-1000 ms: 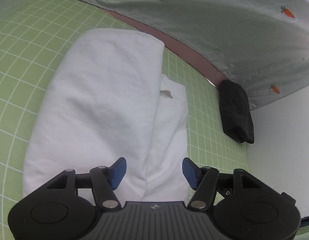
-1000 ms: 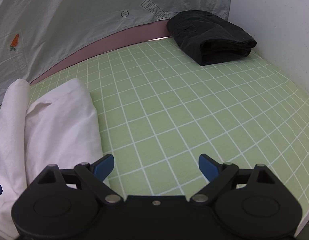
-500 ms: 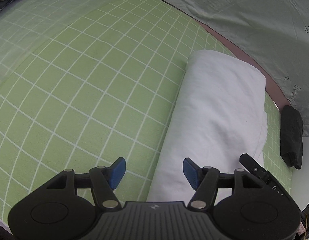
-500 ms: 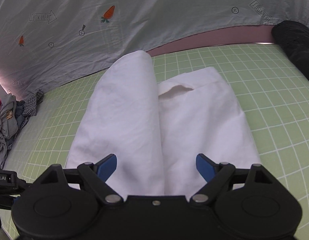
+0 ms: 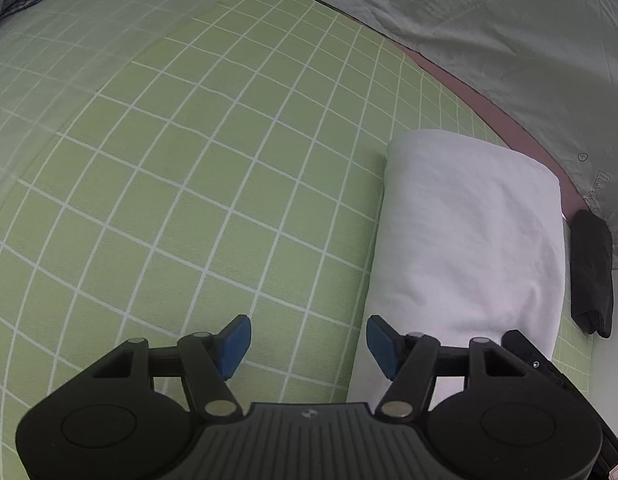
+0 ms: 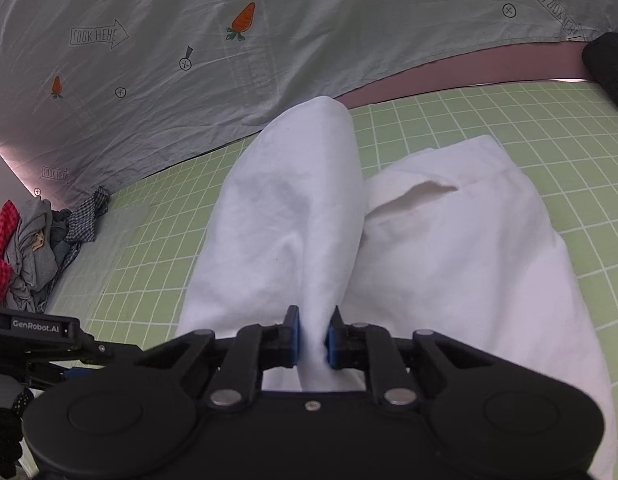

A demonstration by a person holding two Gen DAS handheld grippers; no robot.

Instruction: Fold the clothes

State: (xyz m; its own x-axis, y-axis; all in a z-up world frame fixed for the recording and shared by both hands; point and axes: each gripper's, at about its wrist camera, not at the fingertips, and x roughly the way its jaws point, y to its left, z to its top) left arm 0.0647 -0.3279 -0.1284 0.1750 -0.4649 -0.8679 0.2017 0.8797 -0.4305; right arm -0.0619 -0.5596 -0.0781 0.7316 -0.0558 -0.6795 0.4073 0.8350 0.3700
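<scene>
— Pinching what with your right gripper [image 6: 311, 334]?
— Its blue pads are clamped on a raised fold of the white cotton garment [image 6: 449, 248] on the green grid-checked mat [image 6: 549, 136].
— And your left gripper [image 5: 308, 342]?
— Spread wide, empty, above the mat beside that garment; a folded black cloth [image 5: 591, 272] lies beyond.

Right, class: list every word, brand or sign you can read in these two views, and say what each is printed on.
"LOOK HERE", inside an arrow: grey carrot-print sheet.
"GenRobot.AI": left gripper body, seen from the right wrist view.
Partial lettering at the sheet's right edge: cut off, unreadable.
Small arrow print: too blurred.
</scene>
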